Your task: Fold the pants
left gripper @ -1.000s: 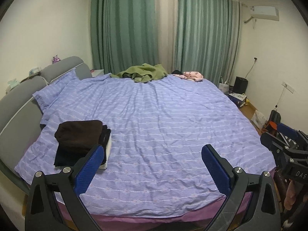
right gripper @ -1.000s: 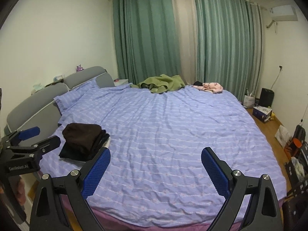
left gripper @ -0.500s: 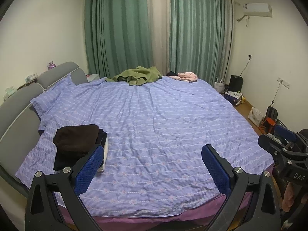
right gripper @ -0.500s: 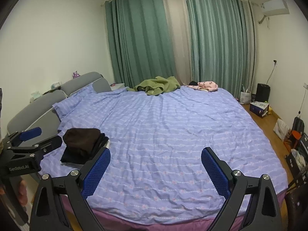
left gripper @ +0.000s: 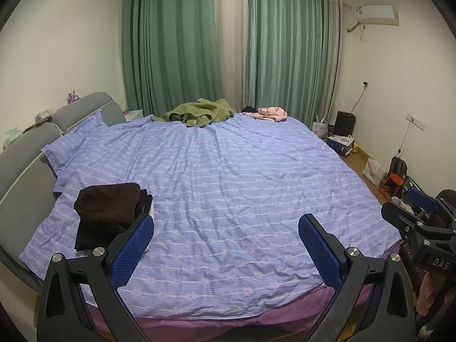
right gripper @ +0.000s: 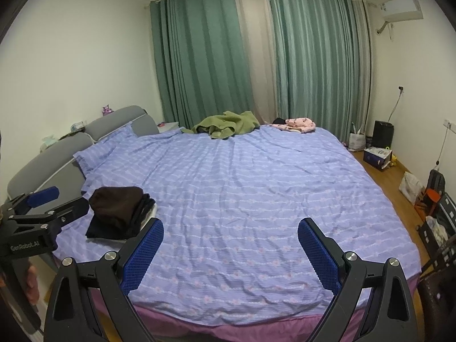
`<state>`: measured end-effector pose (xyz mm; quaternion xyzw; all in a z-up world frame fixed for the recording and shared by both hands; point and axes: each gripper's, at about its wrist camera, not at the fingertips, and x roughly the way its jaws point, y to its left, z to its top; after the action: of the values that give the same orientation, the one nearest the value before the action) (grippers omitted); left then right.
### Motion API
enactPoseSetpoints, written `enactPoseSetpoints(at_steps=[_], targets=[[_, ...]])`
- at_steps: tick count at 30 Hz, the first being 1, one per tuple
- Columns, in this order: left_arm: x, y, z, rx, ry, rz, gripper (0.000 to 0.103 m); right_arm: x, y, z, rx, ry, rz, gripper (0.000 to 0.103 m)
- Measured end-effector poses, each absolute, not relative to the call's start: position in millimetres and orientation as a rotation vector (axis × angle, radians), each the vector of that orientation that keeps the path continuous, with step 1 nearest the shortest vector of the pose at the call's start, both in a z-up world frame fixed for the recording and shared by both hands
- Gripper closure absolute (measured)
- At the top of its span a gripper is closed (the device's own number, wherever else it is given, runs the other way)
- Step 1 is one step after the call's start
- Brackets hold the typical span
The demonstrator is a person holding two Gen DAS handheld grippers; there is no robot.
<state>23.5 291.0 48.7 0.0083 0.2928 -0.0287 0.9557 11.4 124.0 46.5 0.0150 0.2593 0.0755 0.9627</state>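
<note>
A stack of folded dark garments, brown on top (left gripper: pixel 109 209) (right gripper: pixel 121 209), lies at the near left of the bed (left gripper: pixel 242 188) (right gripper: pixel 256 188). A crumpled green garment (left gripper: pixel 199 112) (right gripper: pixel 228 124) and a pink garment (left gripper: pixel 269 113) (right gripper: pixel 297 124) lie at the far edge by the curtains. My left gripper (left gripper: pixel 226 249) is open and empty, held before the near edge of the bed. My right gripper (right gripper: pixel 229 252) is open and empty too. Each gripper shows in the other's view: the right one at the right (left gripper: pixel 419 222), the left one at the left (right gripper: pixel 42 211).
A grey headboard (left gripper: pixel 25 165) runs along the left. Green curtains (left gripper: pixel 256 51) hang behind the bed. Boxes, bags and a black bin (right gripper: pixel 383 134) stand on the wooden floor (right gripper: pixel 396 182) to the right. An air conditioner (left gripper: pixel 376 14) hangs high on the right wall.
Both grippers have drawn back and tilted up slightly, so more of the room and curtains shows. Both stay open and empty. The clothes have not moved.
</note>
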Motion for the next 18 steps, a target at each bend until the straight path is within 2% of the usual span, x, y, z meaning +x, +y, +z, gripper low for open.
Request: enactPoseSetpoints(at_steps=[18], targets=[[13.7,286.2,48.6,0.018,0.595,-0.070,0.000,5.6,122.6,48.3,0.027,0.520,0.154,0.007]])
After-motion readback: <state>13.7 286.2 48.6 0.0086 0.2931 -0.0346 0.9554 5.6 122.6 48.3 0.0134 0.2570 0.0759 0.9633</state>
